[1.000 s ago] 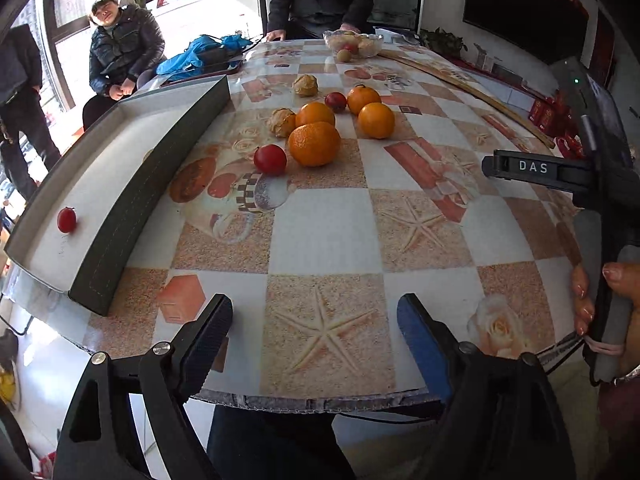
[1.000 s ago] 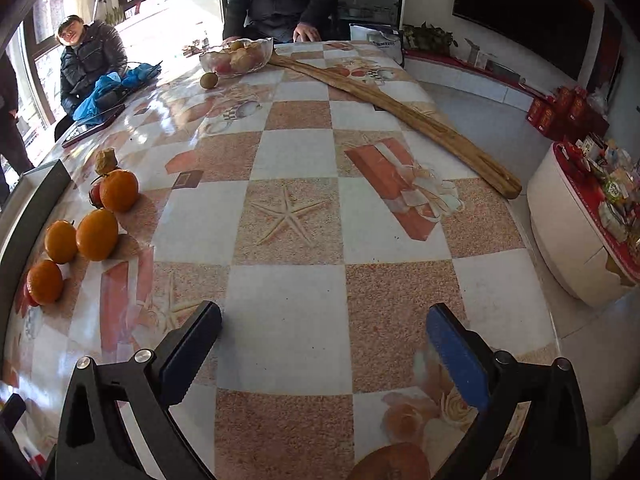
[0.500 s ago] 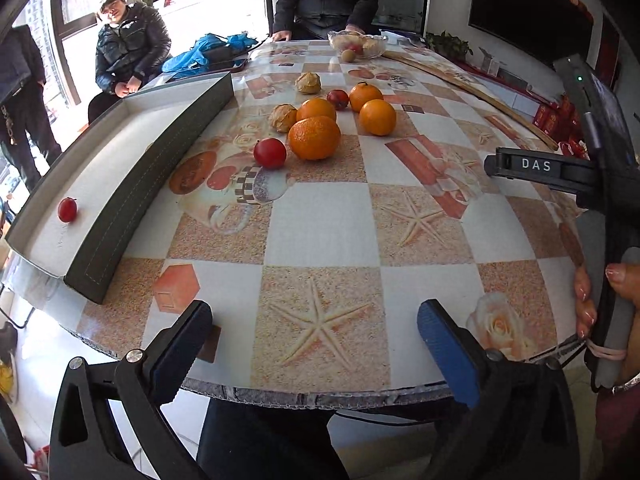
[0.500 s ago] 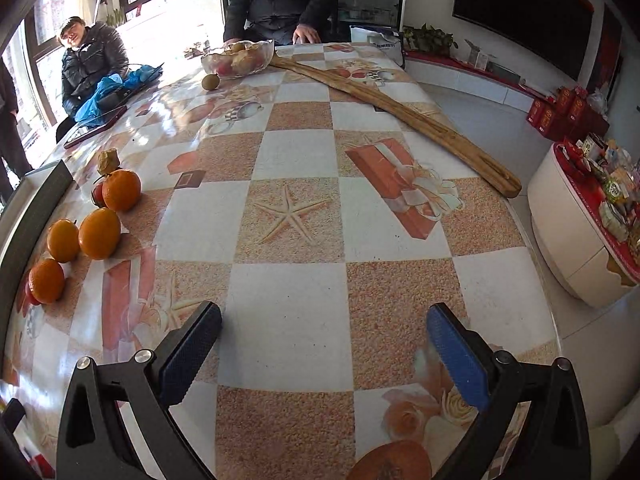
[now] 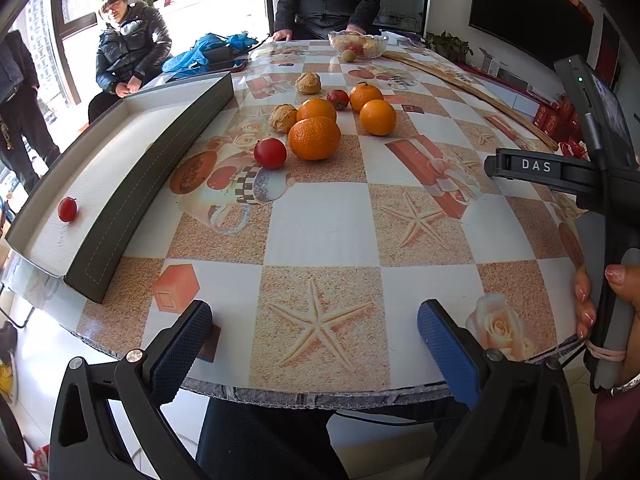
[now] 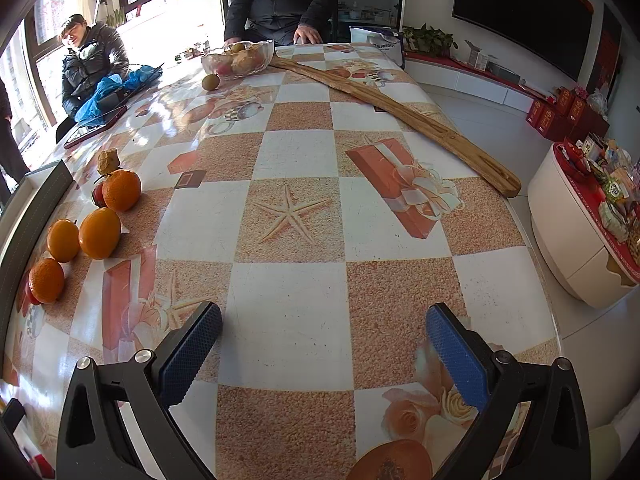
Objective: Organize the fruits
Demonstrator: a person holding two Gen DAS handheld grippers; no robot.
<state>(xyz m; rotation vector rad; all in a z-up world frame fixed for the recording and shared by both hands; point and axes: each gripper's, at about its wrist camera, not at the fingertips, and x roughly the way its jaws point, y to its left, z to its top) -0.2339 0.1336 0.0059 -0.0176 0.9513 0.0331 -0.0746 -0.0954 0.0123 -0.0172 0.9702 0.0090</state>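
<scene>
Several oranges (image 5: 314, 137) lie grouped mid-table with a red tomato (image 5: 270, 153), a second red fruit (image 5: 338, 99) and two tan wrinkled fruits (image 5: 283, 117). A long grey tray (image 5: 132, 172) on the left holds one small red fruit (image 5: 67, 209). My left gripper (image 5: 316, 334) is open and empty at the table's near edge. My right gripper (image 6: 324, 344) is open and empty over bare tablecloth; the oranges (image 6: 100, 233) lie to its left. Its body (image 5: 560, 172) shows at the right of the left wrist view.
A glass bowl of fruit (image 5: 358, 45) and a loose greenish fruit (image 6: 210, 82) sit at the far end. A long wooden board (image 6: 400, 108) lies along the right side. People sit and stand behind the table. A blue bag (image 5: 208, 54) lies far left.
My left gripper has opened wider and drawn back slightly toward the table's near edge. The right gripper and the fruits have hardly moved.
</scene>
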